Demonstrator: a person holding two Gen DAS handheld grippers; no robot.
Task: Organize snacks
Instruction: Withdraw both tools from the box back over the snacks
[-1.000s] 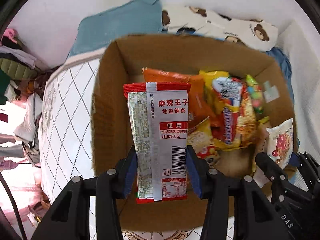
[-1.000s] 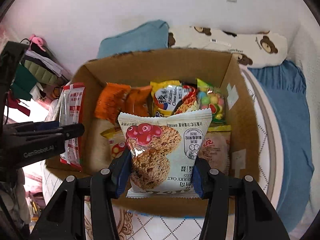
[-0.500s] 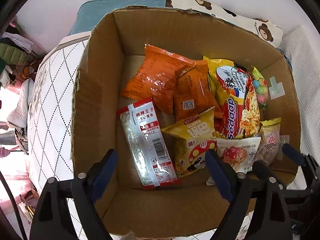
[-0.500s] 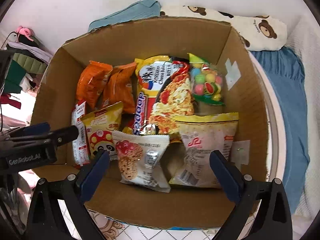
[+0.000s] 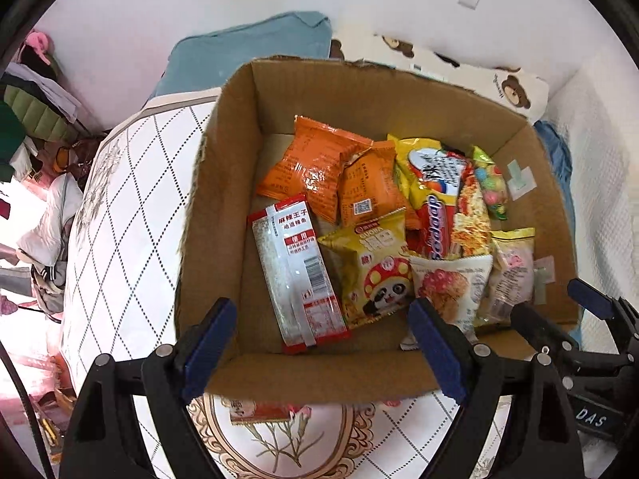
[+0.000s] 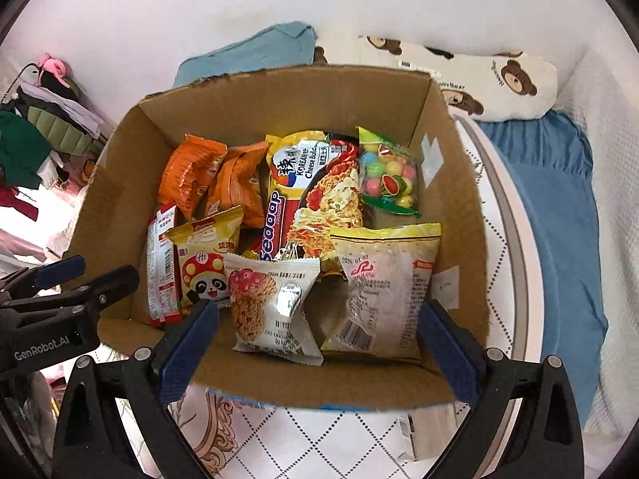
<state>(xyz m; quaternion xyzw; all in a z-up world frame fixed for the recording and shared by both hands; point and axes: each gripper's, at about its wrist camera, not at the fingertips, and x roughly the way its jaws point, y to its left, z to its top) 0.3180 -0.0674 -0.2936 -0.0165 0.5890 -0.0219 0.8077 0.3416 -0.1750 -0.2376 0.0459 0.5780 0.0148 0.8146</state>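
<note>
An open cardboard box [image 6: 255, 95] sits on a quilted white mattress [image 5: 120, 215] with a diamond pattern, seen from above by two cameras. The box holds a loose pile of snack packets. Along its left side lies a long red-and-silver spicy strip packet [image 5: 297, 275], flat on the box floor. Beside it rests a yellow snack bag with a panda [image 6: 205, 259]. Behind these lean two orange packets [image 6: 191, 173], side by side. In the middle stands a large Korean cheese noodle packet [image 6: 315, 191], and to its right a clear bag of coloured gumballs [image 6: 387, 177]. Near the front wall lie a white cranberry oat cookie packet [image 6: 271, 307] and, to its right, a yellow-topped clear packet [image 6: 383, 287], the two touching at their upper corners.

The left hand-held gripper [image 5: 323, 343] hovers over the box's near left corner with its blue pads spread wide and nothing between them. The right hand-held gripper [image 6: 315, 347] hangs over the near wall, also spread wide and holding nothing; the cookie packet lies below the gap, untouched.

Behind the box are a teal pillow [image 6: 255, 52] and a bear-print pillow [image 6: 479, 76].
</note>
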